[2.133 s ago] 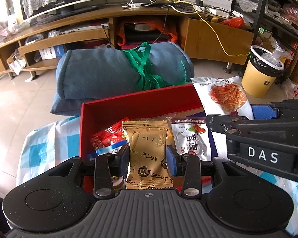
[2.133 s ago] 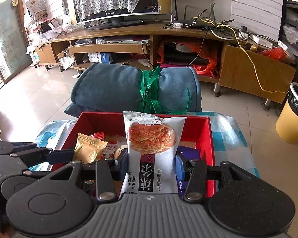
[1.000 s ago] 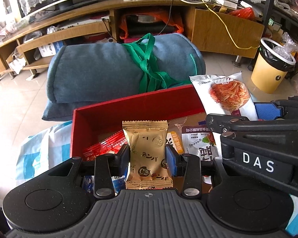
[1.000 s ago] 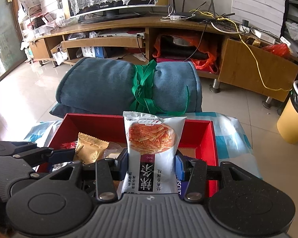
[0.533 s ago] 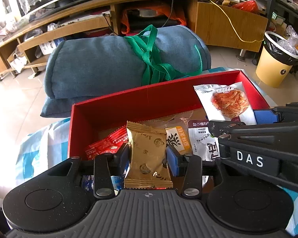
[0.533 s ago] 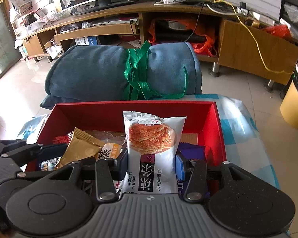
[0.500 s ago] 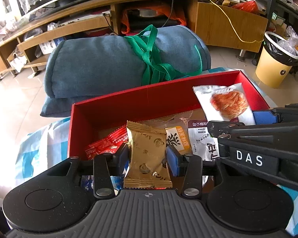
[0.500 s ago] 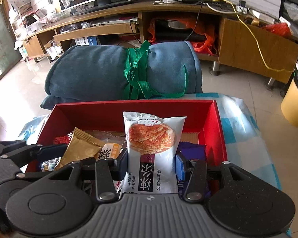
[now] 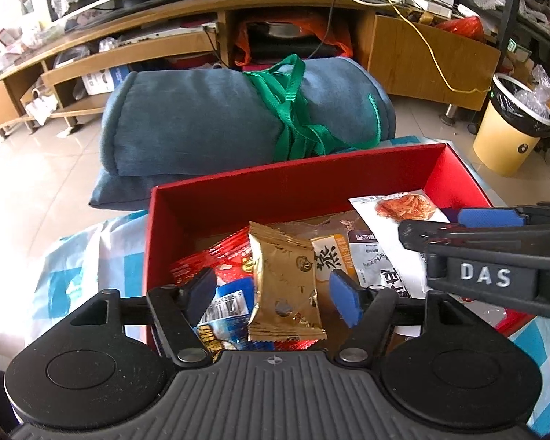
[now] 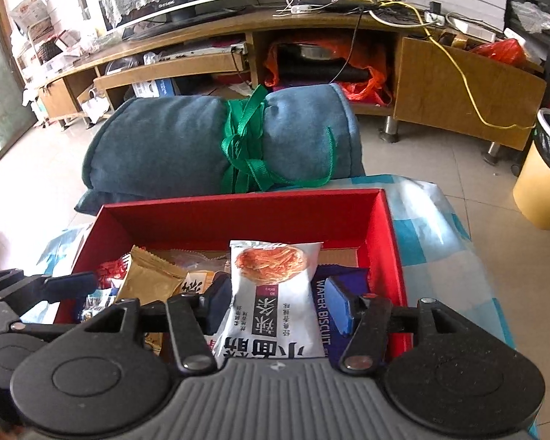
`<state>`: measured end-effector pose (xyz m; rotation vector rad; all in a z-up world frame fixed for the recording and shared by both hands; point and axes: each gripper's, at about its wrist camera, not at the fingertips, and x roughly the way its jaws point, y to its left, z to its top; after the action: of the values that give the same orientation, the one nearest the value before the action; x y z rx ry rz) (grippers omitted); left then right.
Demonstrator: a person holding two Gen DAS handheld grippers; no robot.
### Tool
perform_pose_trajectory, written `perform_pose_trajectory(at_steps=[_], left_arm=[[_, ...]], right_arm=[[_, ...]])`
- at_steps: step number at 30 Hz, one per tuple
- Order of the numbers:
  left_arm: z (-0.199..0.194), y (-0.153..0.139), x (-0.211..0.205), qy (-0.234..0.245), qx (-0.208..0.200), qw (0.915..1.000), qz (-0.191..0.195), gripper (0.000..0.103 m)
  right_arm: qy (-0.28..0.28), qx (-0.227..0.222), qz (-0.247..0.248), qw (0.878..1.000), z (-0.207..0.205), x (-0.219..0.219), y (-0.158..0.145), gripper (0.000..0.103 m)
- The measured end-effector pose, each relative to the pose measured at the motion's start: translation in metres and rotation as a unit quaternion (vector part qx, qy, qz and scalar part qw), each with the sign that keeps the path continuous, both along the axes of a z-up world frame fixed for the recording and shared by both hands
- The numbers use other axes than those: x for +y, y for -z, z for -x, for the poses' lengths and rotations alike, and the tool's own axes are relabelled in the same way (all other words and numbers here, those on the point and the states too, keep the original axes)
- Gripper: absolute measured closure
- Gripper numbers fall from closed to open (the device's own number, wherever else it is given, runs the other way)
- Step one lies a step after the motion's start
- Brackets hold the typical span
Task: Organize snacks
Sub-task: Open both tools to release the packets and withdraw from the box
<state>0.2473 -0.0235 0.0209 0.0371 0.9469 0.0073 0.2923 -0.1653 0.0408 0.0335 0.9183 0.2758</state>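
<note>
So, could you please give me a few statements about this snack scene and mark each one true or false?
1. The gold packet lies between the left tongs, whose blue pads stand clear of it. True; the jaws are opening.
2. The box is green. False; it is red.
3. The white packet sits between the right tongs. True.
4. The rolled blanket is tied with a yellow strap. False; the strap is green.
5. The yellow bin sits inside the box. False; it stands on the floor.
</note>
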Motion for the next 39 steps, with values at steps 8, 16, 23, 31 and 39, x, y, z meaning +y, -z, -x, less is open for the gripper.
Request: perform_pose_trajectory(at_steps=[8, 16, 23, 31, 39], left_arm=[[0.010, -0.005, 0.005, -0.009, -0.005, 0.9999, -0.007, 0.022], [0.024, -0.013, 0.004, -0.013, -0.016, 0.9996, -0.018, 0.016], [0.036, -0.015, 0.005, -0.018, -0.014, 0.9997, -0.010, 0.016], [0.056, -0.018, 0.009, -0.022, -0.014, 0.9996, 0.007, 0.013], [0.075, -0.017, 0.011, -0.024, -0.015, 0.9995, 0.011, 0.010]], right_arm=[[0.015, -0.002, 0.003, 1.000, 0.013, -0.007, -0.008, 0.047], [0.011, -0.003, -0.001, 1.000, 0.032, -0.008, -0.015, 0.042], [0.020, -0.010, -0.011, 1.000, 0.052, -0.015, -0.023, 0.040], [0.027, -0.013, -0.020, 0.999, 0.081, -0.020, -0.029, 0.039], [0.031, -0.010, -0.008, 0.999, 0.106, -0.018, -0.026, 0.037]])
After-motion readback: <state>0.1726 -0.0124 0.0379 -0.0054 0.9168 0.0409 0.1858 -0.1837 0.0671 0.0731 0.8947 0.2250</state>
